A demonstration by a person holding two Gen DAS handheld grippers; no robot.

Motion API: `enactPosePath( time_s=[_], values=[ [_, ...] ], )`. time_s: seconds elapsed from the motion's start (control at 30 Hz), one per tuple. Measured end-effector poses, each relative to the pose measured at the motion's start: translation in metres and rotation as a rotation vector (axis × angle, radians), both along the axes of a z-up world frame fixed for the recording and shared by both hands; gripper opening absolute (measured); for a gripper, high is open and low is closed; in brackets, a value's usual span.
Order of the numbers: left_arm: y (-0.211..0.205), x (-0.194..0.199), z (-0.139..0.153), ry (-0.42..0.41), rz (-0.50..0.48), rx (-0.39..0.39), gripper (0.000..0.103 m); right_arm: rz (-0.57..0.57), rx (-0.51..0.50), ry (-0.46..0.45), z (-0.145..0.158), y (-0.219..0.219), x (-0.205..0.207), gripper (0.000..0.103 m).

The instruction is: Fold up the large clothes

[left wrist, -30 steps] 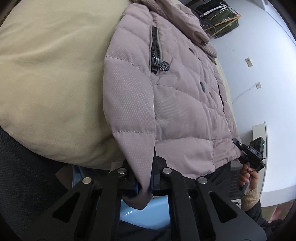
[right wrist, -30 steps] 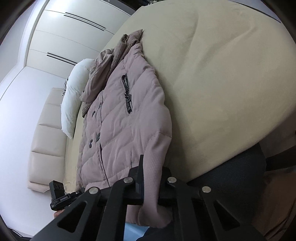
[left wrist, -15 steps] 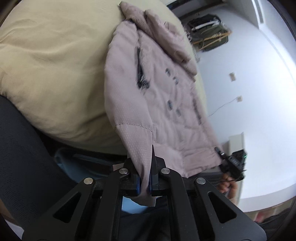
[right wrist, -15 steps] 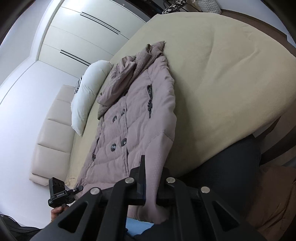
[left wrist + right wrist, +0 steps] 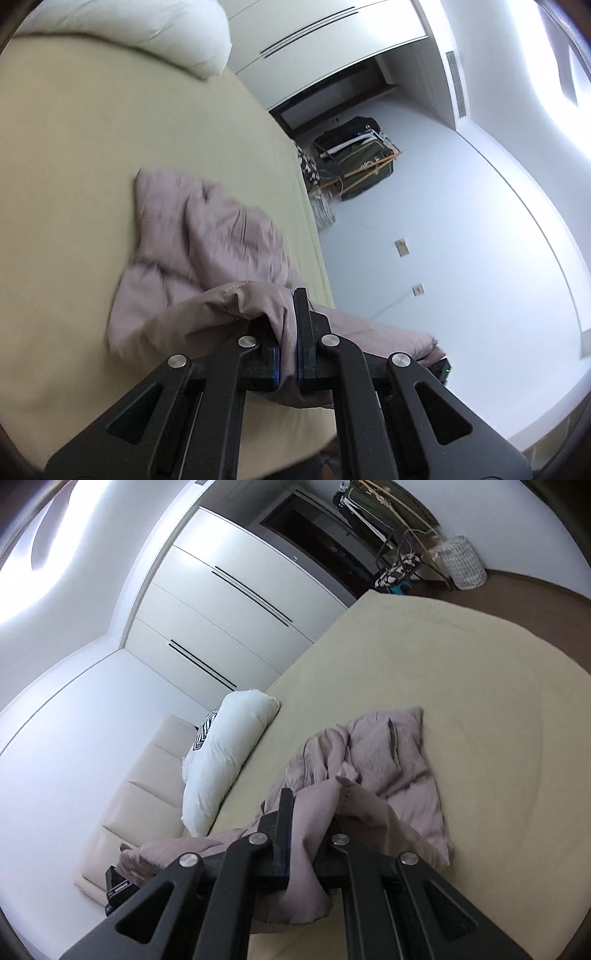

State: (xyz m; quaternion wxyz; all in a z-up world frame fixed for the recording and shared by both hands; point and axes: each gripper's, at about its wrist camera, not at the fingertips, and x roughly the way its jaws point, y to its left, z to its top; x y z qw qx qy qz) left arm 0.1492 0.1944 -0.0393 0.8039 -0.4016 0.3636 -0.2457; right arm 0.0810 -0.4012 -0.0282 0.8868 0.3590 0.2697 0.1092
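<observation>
A mauve quilted jacket [image 5: 207, 243] lies on the beige bed [image 5: 74, 184], its upper part and hood flat, its lower part lifted and bunched. My left gripper [image 5: 288, 354] is shut on the jacket's hem, which drapes over its fingers. In the right wrist view the jacket [image 5: 384, 753] lies ahead on the bed [image 5: 480, 701], and my right gripper [image 5: 306, 834] is shut on the other hem corner, held above the bed. The other gripper shows at the lower left [image 5: 116, 886].
A white pillow [image 5: 229, 753] lies at the bed's head beside a cream headboard [image 5: 140, 794]. White wardrobe doors [image 5: 229, 602] stand behind. A clothes rack [image 5: 354, 155] and a laundry basket [image 5: 463, 563] stand past the bed's far side.
Both grippers have lifted the hem and carried it forward over the bed toward the hood. The jacket's lower half has bunched up over its upper half.
</observation>
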Motion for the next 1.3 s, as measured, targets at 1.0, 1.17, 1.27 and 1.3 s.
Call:
enactPosePath(
  time_s=[1.0,1.17,1.27,1.3],
  values=[
    [-0.067,0.254,-0.053,-0.062,0.108,0.473,0.008,0.107,-0.389,0.175,-0.071,0.089,0.237,0.076],
    [-0.161,0.27,-0.097,-0.074,-0.035,0.709,0.008,0.25,-0.618,0.178,-0.092,0.175,0.249,0.069],
    [-0.193,0.284,-0.136,-0.071,-0.076,0.856,0.008,0.253,-0.694,0.239,-0.119,0.189,0.28,0.065],
    [-0.2,0.295,-0.146,-0.066,-0.074,0.892,0.008,0.249,-0.718,0.256,-0.128,0.19,0.288,0.065]
  ],
)
